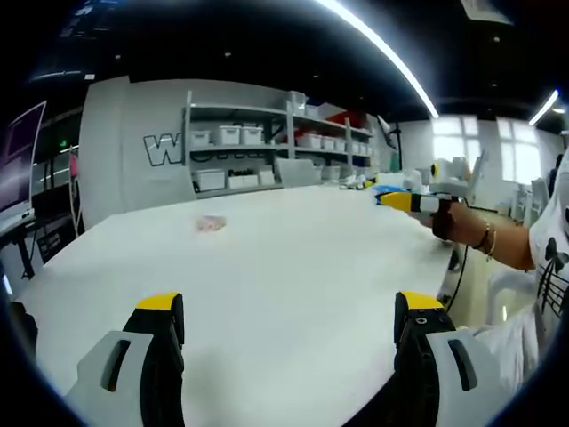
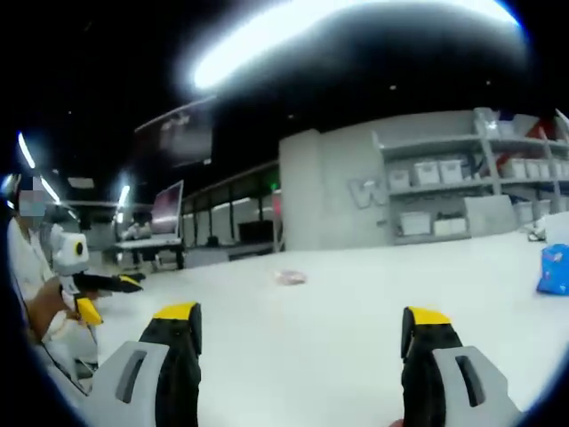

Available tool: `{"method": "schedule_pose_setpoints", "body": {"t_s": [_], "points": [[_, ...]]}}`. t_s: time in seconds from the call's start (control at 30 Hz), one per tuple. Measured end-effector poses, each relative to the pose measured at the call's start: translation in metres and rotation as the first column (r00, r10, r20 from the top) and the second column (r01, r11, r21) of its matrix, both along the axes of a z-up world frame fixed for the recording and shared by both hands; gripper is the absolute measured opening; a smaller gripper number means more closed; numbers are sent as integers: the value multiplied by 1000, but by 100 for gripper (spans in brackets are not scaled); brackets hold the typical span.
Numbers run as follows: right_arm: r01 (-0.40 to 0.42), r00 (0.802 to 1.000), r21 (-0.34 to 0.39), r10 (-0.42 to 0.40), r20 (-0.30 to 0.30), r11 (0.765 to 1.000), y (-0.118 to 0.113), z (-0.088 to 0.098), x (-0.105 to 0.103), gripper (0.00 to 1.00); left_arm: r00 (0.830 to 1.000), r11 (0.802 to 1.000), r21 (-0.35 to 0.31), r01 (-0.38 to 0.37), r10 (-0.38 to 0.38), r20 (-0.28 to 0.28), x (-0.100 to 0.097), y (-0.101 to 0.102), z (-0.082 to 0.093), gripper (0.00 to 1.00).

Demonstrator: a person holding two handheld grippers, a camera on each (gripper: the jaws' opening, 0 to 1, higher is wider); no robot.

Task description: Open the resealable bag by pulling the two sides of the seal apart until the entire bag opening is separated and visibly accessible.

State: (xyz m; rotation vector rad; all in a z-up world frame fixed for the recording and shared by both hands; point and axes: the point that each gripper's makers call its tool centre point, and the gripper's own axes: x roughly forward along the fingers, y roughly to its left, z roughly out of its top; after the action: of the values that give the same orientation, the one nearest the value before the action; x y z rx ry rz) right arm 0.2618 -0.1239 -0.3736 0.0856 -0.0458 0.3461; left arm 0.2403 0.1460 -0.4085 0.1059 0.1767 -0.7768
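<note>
A small pinkish resealable bag (image 1: 211,224) lies flat on the white table (image 1: 293,267), far ahead of both grippers. My left gripper (image 1: 289,307) is open, its yellow-tipped jaws wide apart above the near edge and holding nothing. In the right gripper view the bag (image 2: 290,277) lies beyond my right gripper (image 2: 302,316), which is also open and empty. A hand holds the right gripper (image 1: 402,201) off the table's right side in the left gripper view. The left gripper (image 2: 108,298) appears at the left of the right gripper view.
Grey shelves (image 1: 267,147) with white bins stand against the wall behind the table. A blue packet (image 2: 553,269) lies at the table's far right. A monitor (image 2: 167,210) and desks stand further back. A person's arm with a bracelet (image 1: 487,240) is at the right.
</note>
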Motion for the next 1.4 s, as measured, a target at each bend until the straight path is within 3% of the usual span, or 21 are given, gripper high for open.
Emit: {"method": "schedule_pose_setpoints", "body": {"t_s": [0.3,0.57,1.4], "points": [[46,999,4,-46,27,999,-17,4,-17,94,1000,1000,-10,-14,14,0,1,4,0,97],[48,998,6,-48,44,999,-16,6,-23,94,1000,1000,-9,-24,24,-2,1,6,-3,97],[39,997,38,-41,63,999,-15,12,-18,94,999,999,-6,-36,36,-5,12,10,-3,96]]}}
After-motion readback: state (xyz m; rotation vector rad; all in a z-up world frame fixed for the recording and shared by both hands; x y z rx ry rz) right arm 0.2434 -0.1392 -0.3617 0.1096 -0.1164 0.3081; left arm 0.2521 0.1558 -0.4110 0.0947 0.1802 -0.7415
